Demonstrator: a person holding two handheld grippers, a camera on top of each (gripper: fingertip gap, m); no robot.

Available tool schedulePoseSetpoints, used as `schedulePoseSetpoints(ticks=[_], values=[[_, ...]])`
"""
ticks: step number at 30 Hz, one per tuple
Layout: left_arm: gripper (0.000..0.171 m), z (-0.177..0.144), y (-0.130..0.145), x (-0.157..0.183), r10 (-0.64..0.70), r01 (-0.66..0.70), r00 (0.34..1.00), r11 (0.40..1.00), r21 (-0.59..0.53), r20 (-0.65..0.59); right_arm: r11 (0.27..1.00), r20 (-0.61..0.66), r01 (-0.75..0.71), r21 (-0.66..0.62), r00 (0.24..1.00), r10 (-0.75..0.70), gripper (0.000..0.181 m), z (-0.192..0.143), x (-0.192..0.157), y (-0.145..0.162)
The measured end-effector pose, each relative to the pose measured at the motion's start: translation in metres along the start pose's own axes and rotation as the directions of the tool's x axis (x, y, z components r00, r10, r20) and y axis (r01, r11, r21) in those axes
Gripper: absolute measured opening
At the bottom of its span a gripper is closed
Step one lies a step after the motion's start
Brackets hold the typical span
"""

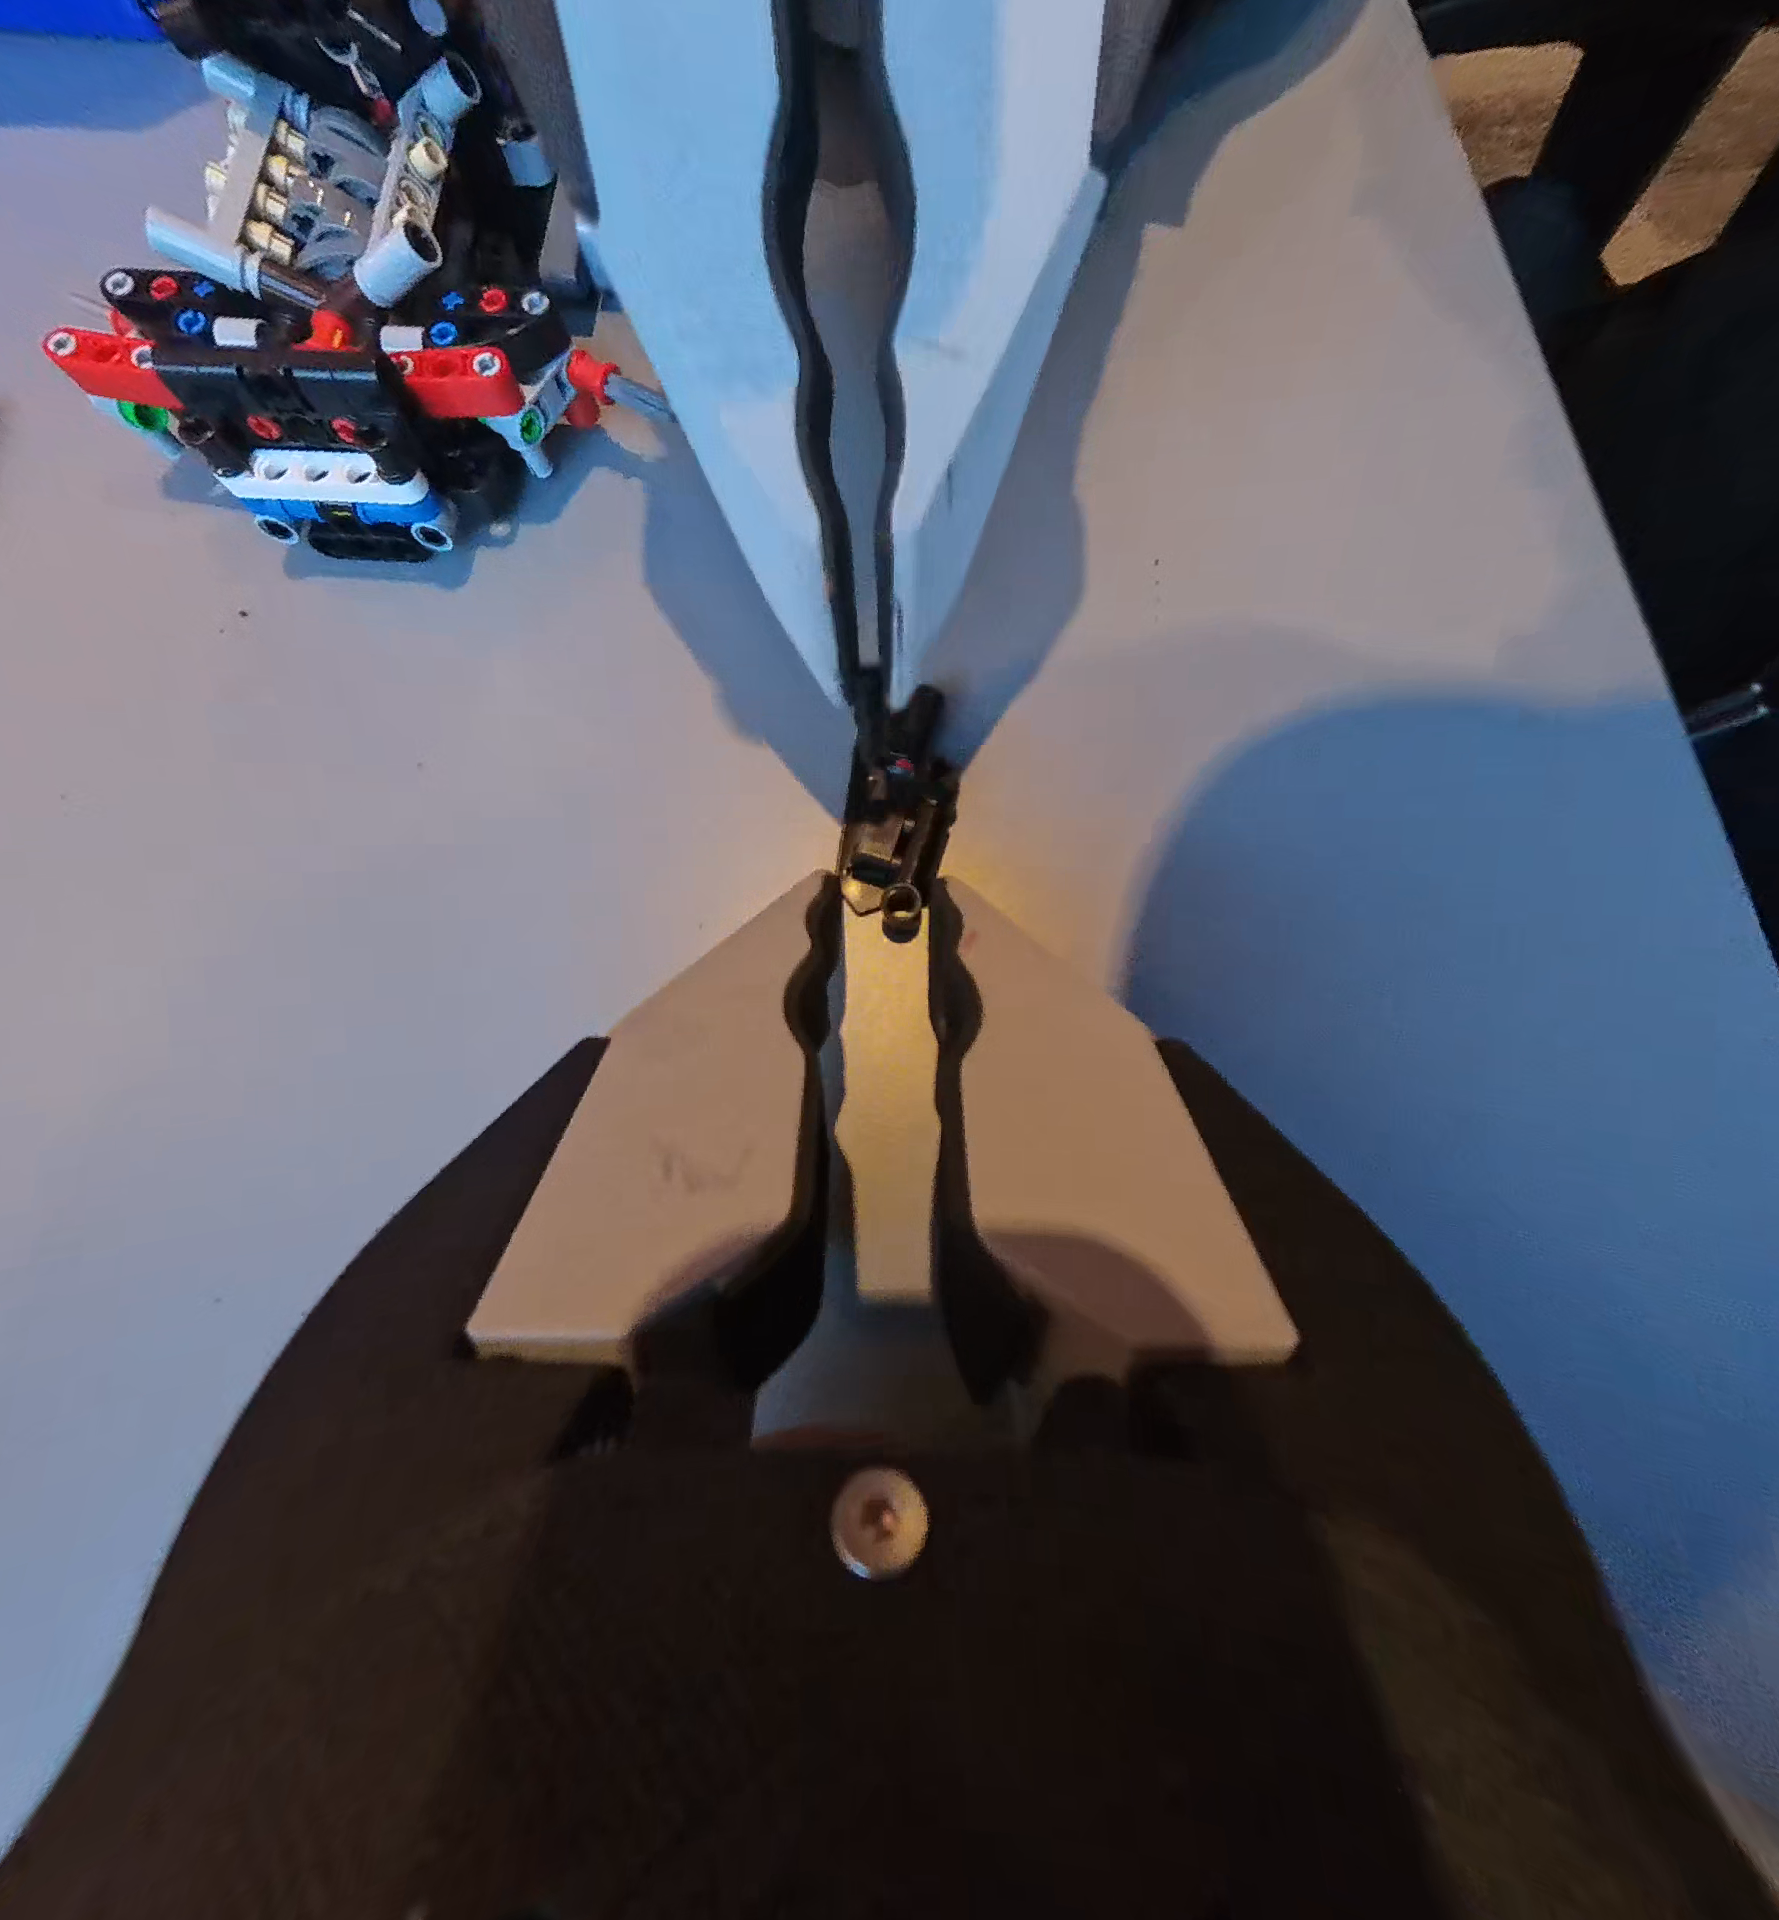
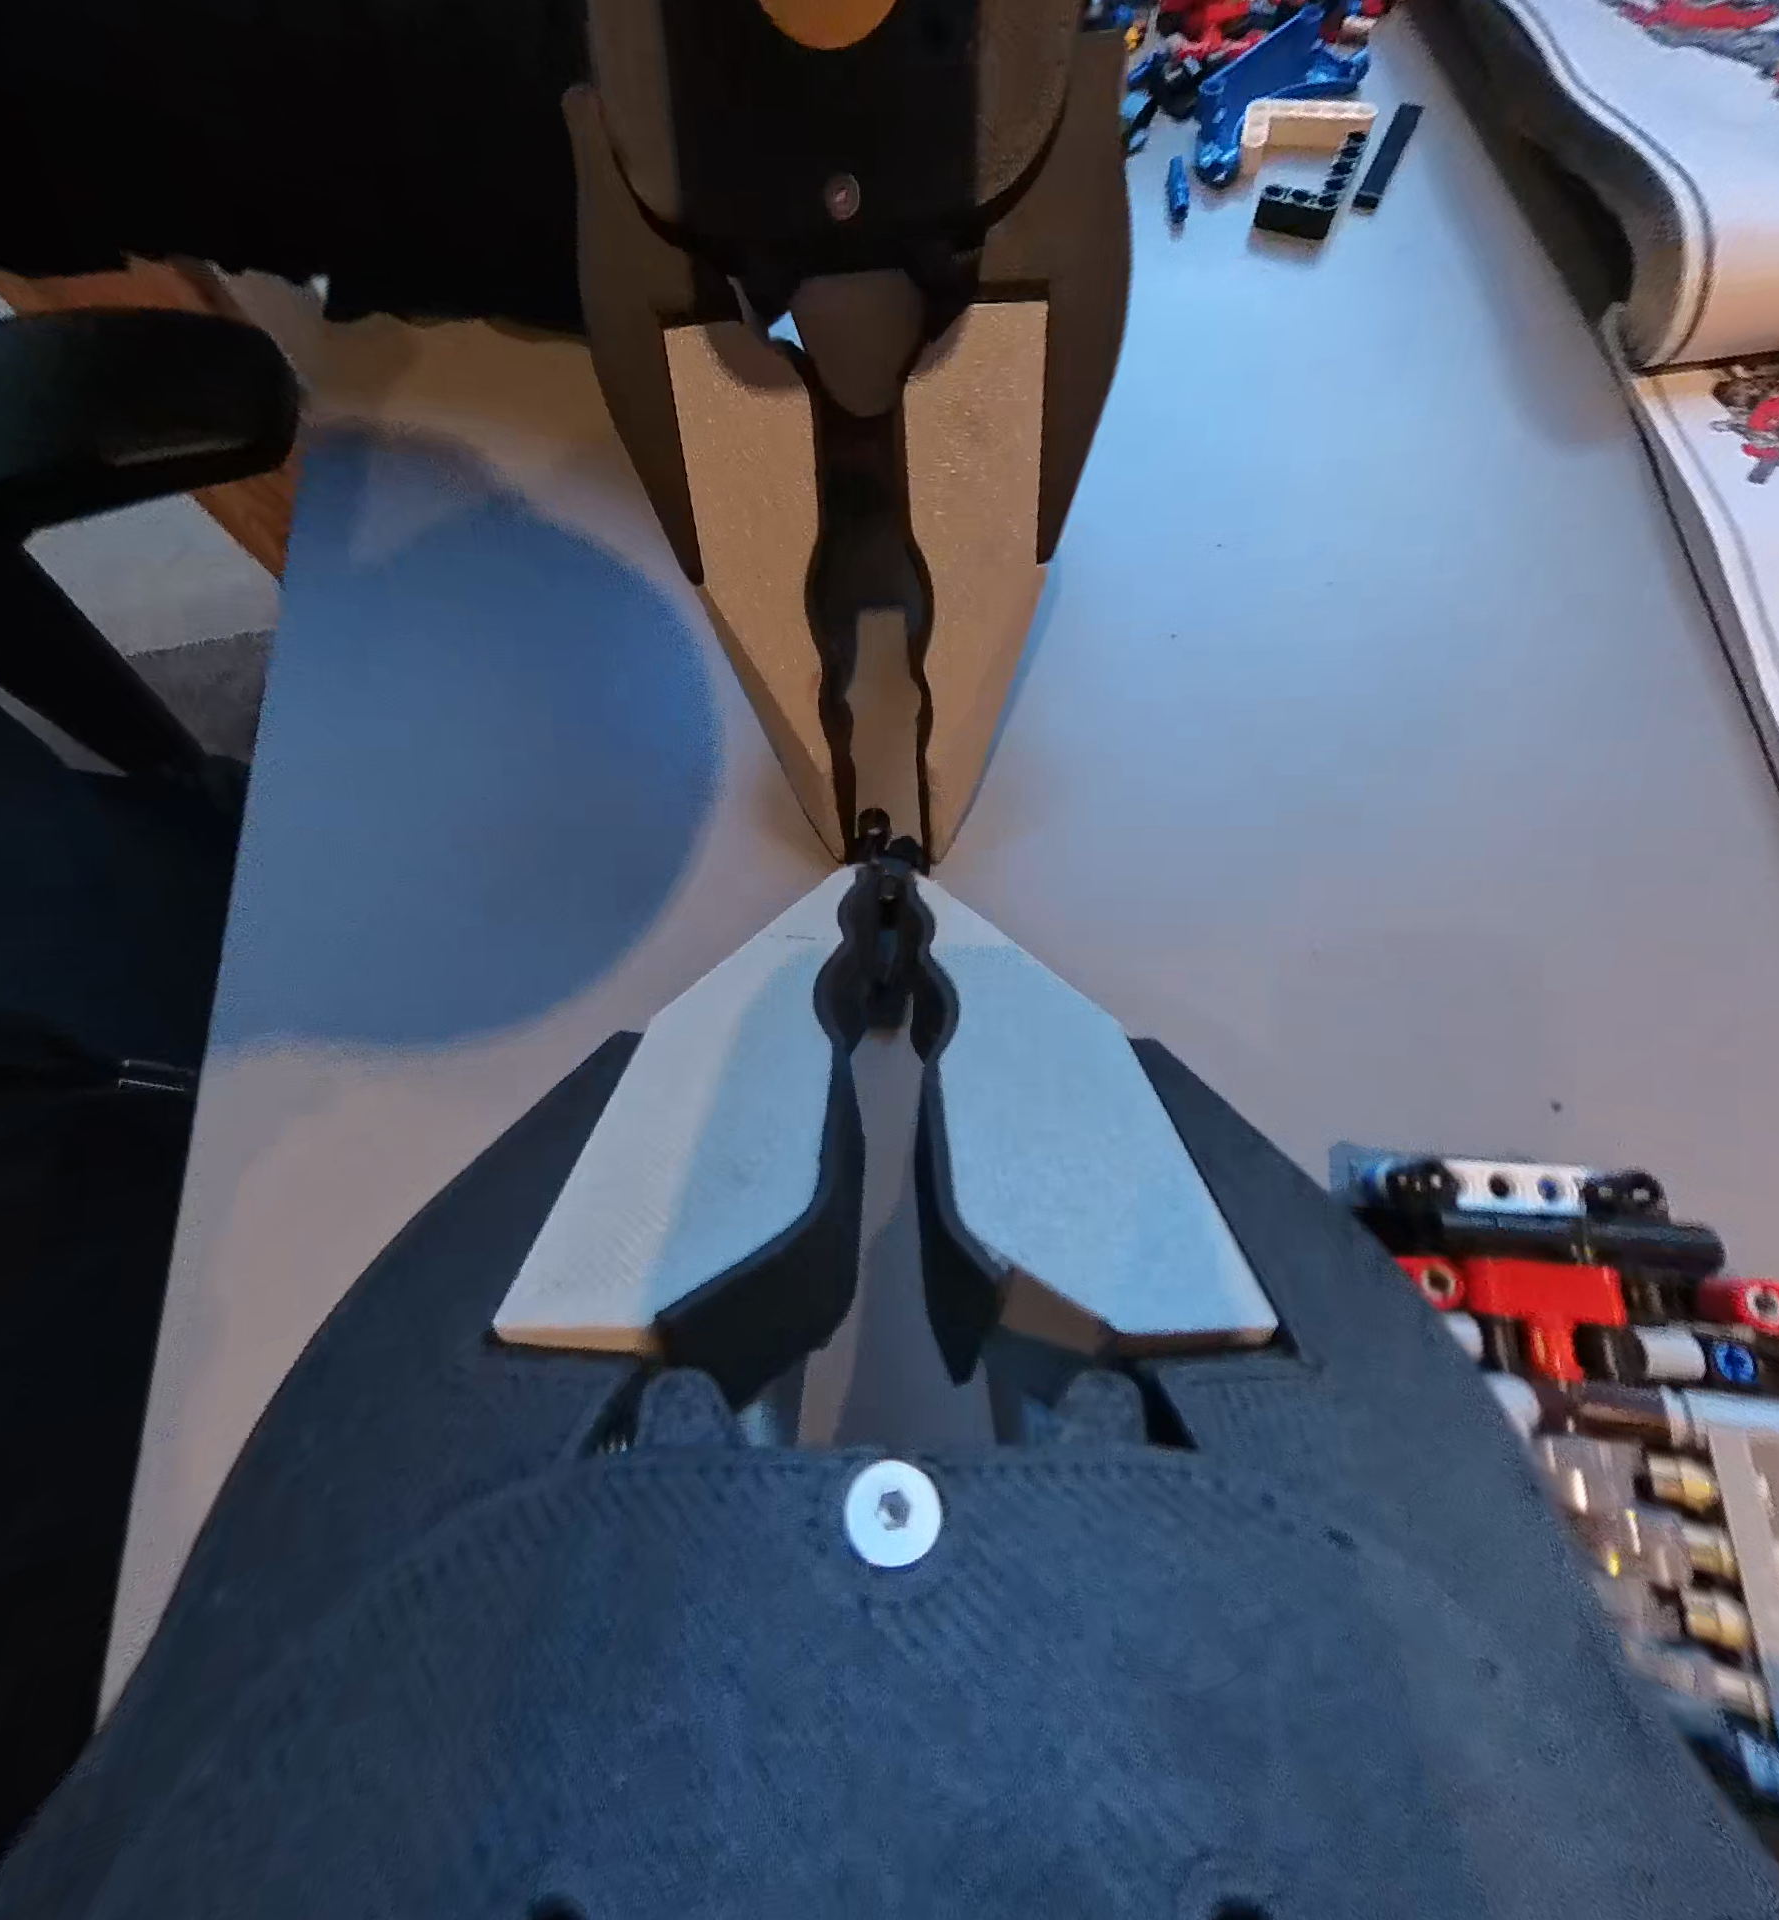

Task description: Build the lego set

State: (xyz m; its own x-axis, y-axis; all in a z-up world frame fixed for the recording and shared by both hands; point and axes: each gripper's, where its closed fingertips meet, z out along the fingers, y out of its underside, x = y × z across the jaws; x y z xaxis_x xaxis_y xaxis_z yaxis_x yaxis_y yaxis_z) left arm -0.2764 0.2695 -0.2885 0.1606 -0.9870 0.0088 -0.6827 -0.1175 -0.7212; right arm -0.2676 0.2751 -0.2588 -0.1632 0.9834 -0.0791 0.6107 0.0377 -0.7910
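Note:
A small black Lego sub-assembly (image 1: pixel 900 816) with a grey pin end and a red dot hangs above the grey table (image 1: pixel 345 831), held between both grippers tip to tip. My left gripper (image 1: pixel 885 888) is shut on its near end. My right gripper (image 1: pixel 890 696) comes from the far side and is shut on its other end. In the right wrist view my right gripper (image 2: pixel 883 883) pinches the black piece (image 2: pixel 883 899), and the left gripper (image 2: pixel 880 847) meets it from above. The large built model (image 1: pixel 313 343), black, red, blue and grey, stands on the table at the far left.
The model also shows at the lower right of the right wrist view (image 2: pixel 1591 1351). Loose Lego parts (image 2: pixel 1280 114) lie at the far right. Open instruction pages (image 2: pixel 1758 520) lie along the right edge. A black chair (image 2: pixel 85 416) stands past the table edge (image 2: pixel 251 831). Only a small space, under 4 cm, lies between the two pairs of fingers.

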Motion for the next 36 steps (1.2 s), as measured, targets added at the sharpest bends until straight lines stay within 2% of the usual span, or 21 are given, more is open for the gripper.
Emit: schedulePoseSetpoints(ticks=[7,17,20,21,22,26,30,36], values=[[0.006,-0.001,0.000,0.003,0.084,-0.084,0.995,0.996,0.003,0.046,0.986,0.034,0.129,-0.109,0.991,-0.126,0.000,0.026,-0.005,-0.002],[0.006,-0.001,0.000,0.001,0.080,-0.080,0.996,0.997,0.005,0.050,0.970,0.022,0.185,-0.155,0.983,-0.184,0.000,0.025,-0.004,0.003],[0.005,0.000,-0.001,0.002,-0.034,0.033,0.996,0.999,0.008,0.078,0.963,0.000,0.194,-0.186,0.980,-0.197,0.000,0.020,-0.001,0.009],[0.012,0.000,-0.002,0.005,-0.078,0.077,0.994,0.997,0.014,0.075,0.963,-0.006,0.193,-0.187,0.980,-0.198,0.000,0.019,0.000,0.009],[0.020,0.001,-0.003,0.010,-0.102,0.101,0.992,0.995,0.018,0.076,0.965,-0.013,0.187,-0.185,0.981,-0.193,0.000,0.017,0.001,0.009],[0.021,0.001,-0.002,0.030,-0.142,0.142,0.987,0.990,0.009,0.072,0.974,-0.035,0.158,-0.162,0.985,-0.166,0.000,0.006,0.001,0.008],[0.022,-0.007,0.005,0.022,-0.141,0.141,0.979,0.990,0.015,0.149,0.985,-0.052,0.109,-0.133,0.992,-0.116,0.000,-0.009,-0.006,0.010],[0.032,0.004,-0.004,0.019,-0.100,0.103,0.992,0.994,-0.028,0.074,0.994,-0.022,0.011,-0.105,1.000,-0.013,0.000,-0.024,-0.031,0.024]])
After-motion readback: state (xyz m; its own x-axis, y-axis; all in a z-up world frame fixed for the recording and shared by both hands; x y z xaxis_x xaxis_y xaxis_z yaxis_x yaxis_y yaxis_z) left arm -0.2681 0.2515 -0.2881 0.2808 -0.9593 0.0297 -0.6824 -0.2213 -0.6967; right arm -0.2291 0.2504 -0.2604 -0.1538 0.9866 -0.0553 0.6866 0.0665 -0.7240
